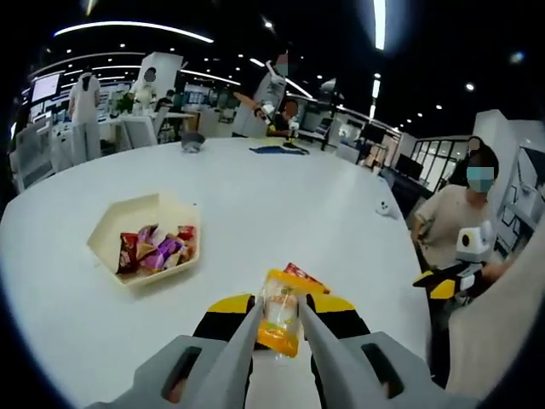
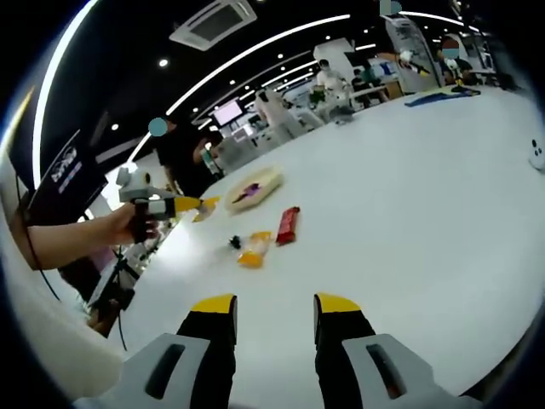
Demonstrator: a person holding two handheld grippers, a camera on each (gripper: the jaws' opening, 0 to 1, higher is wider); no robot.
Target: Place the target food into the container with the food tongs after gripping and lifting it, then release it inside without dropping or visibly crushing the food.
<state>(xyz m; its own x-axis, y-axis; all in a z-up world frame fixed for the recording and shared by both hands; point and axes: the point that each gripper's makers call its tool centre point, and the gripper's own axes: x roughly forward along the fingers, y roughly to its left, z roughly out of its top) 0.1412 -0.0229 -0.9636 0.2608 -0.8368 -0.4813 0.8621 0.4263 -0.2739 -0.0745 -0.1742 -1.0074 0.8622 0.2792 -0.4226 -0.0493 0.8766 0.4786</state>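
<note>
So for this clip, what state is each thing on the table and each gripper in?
Cream hexagonal paper tray: open, holding several wrapped snacks.
Yellow-ended clear snack packet: lying on the white table, between the left gripper's jaws.
Red snack bar: lying flat on the table beside the packet.
Left gripper: jaws around the packet; grip unclear.
Right gripper: open, empty, above the table.
</note>
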